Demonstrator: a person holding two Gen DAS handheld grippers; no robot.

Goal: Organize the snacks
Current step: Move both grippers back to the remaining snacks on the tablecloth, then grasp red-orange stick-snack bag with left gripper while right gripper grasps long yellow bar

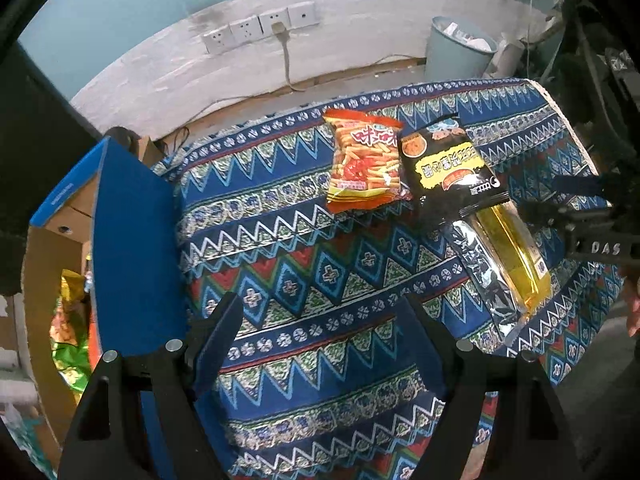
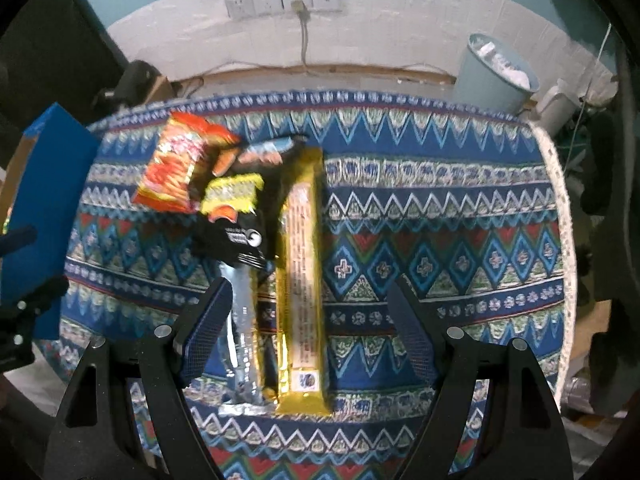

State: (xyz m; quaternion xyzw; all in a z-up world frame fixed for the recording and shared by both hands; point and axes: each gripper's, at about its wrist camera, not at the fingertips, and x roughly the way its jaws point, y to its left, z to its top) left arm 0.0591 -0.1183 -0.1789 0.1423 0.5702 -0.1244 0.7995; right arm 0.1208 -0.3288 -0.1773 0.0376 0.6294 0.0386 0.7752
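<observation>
A cloth with blue, red, green and white zigzag and diamond bands [image 1: 320, 280] covers the table. On it lie an orange-red crinkly snack bag printed with yellow fries [image 1: 364, 168], a black snack packet with a yellow label [image 1: 448, 168], and a long golden-yellow wrapper edged in silver foil [image 2: 304, 280]. A blue-sided brown cardboard box [image 1: 132, 248] stands beside. The pale teal round bin [image 2: 492, 76] sits behind. Both black tongs have blue textured pads [image 2: 204, 328].

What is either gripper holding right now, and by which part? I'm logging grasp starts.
Nothing is held. The left gripper is open over bare cloth; the right gripper is open, straddling the gold snack pack without closing on it.
</observation>
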